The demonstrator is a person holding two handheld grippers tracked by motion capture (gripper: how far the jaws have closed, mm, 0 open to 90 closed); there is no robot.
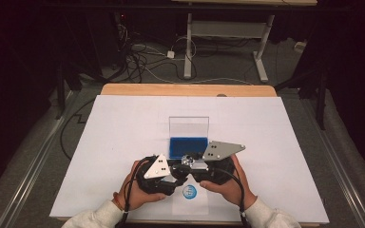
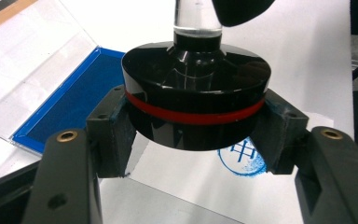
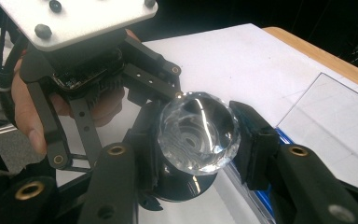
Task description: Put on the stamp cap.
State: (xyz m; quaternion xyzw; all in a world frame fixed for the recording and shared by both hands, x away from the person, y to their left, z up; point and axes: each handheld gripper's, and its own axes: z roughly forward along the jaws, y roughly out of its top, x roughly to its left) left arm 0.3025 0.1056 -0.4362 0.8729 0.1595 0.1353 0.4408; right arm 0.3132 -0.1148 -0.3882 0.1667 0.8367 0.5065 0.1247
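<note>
A stamp with a round black base banded in red (image 2: 196, 93) and a clear faceted knob (image 3: 198, 133) hangs just above the white sheet. My left gripper (image 2: 196, 140) is shut on the base, its pads (image 2: 114, 135) pressing both sides. The right gripper (image 3: 196, 140) is shut on the knob from the other side. In the high view both grippers meet at the stamp (image 1: 187, 160) near the table's front, left gripper (image 1: 177, 174) and right gripper (image 1: 196, 165). A round blue print (image 2: 242, 161) lies on the paper under the stamp.
An open blue ink pad (image 1: 188, 147) sits just behind the stamp, its clear lid (image 1: 188, 127) standing upright. A white sheet (image 1: 123, 133) covers the wooden table (image 1: 185, 89). The printed mark (image 1: 188, 192) is on a small slip near the front edge.
</note>
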